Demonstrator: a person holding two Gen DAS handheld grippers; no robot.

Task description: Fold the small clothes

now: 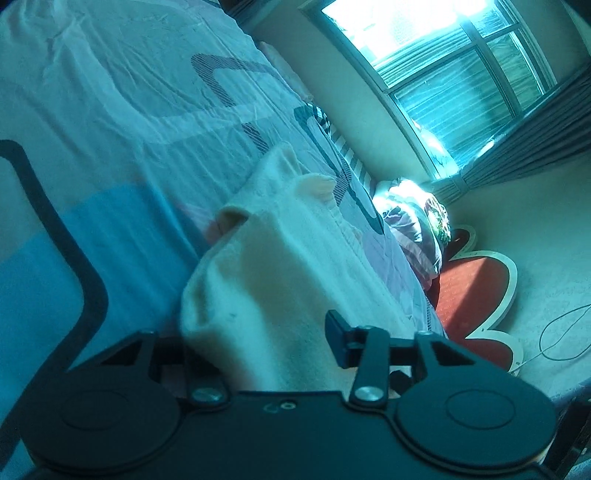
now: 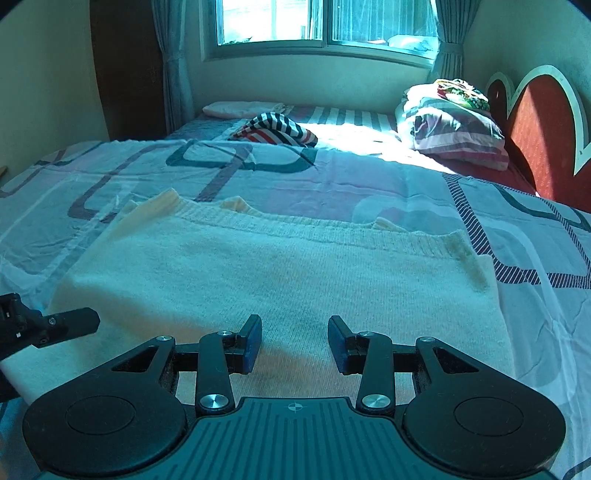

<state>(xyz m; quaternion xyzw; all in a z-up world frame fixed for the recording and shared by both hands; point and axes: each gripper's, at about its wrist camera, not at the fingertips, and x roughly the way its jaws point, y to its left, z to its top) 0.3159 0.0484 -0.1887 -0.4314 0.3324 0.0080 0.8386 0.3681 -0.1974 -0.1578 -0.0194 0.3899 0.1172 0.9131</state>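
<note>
On the bed, whose patterned sheet fills both views, the cream knitted garment lies spread flat in the near middle, its long axis running side to side across the right wrist view and its ribbed edge on the far side, toward the window. The right gripper hovers just above the near part of the knit, jaws parted with nothing between them, pointing across the cloth toward that ribbed edge. The left gripper sits at the garment's left end, so it is the nearer one to that edge; in its own view the knit rises in a fold into the gap beside the one visible finger, the other finger is hidden by cloth, and I cannot tell whether the pads truly pinch it. Beyond the garment, well apart from it, lie a striped cloth, a pile of pillows against the red headboard, and a pale folded piece under the window. Nothing stands between either gripper and the knit.
</note>
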